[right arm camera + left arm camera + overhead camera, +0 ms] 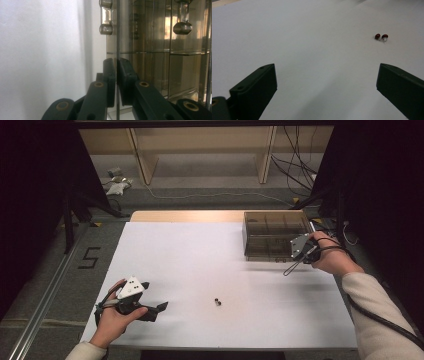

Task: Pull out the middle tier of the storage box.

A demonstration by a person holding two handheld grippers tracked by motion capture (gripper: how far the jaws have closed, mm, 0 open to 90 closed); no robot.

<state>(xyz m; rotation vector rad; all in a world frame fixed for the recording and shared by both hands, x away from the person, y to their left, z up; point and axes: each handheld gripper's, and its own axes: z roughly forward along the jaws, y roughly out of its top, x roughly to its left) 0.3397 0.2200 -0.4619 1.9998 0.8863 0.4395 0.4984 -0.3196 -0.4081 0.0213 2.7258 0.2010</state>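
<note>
Right hand-held gripper (116, 82) at the worktop's (200, 270) two o'clock, jaws pinched on the thin clear lid (117, 37) of a smoky compartment box (275, 235), left hand-held gripper (325, 82) at eight o'clock, jaws spread wide and holding nothing, two small dark red beads (381, 36) lying near six o'clock.

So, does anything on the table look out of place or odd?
Only the two small dark red beads: they lie loose mid-table, apart from the compartment box. The right claw is shut on the box's thin clear lid.

From where I stand, one mark reads clearly. It is a dark "5" (88, 258) on the grey floor (60, 285) left of the table.
</note>
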